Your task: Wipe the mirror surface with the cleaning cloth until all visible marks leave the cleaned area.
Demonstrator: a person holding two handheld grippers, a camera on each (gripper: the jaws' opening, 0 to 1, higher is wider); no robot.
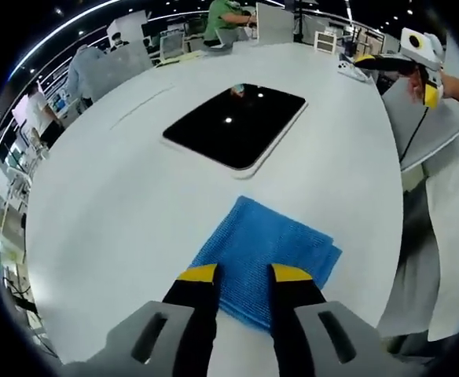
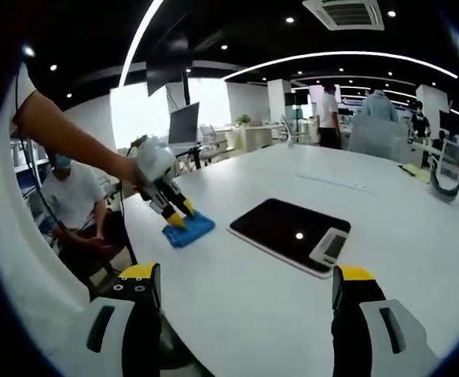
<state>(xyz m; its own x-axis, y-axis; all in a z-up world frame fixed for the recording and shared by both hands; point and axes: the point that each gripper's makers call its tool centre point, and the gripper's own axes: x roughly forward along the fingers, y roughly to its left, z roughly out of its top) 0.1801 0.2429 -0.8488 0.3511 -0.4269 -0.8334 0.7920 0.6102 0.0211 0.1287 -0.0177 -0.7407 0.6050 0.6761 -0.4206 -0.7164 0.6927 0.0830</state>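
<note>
In your left gripper view, your left gripper (image 1: 244, 276) rises from six o'clock with its black, yellow-tipped jaws a narrow gap apart, both tips resting over the near edge of the cleaning cloth (image 1: 266, 260); whether they pinch it you cannot tell from here. The cloth is a blue, ribbed, folded rectangle lying flat on the smooth white table (image 1: 119, 204). Past it, toward twelve o'clock, lies the mirror (image 1: 233, 126), a flat dark glossy slab with rounded corners and a pale rim, reflecting small points of ceiling light. At two o'clock your right gripper (image 1: 424, 59) hangs over the table's far edge, grey-bodied with yellow on it.

In your right gripper view, your right gripper (image 2: 247, 283) has its jaws spread wide, nothing between them, above bare tabletop. Beyond, at centre, sits the mirror (image 2: 280, 229), with a small pale rectangular shape (image 2: 329, 247) at its near right corner. At nine o'clock your left gripper (image 2: 174, 214) touches down on the cloth (image 2: 189, 228) near the table's rounded edge
</note>
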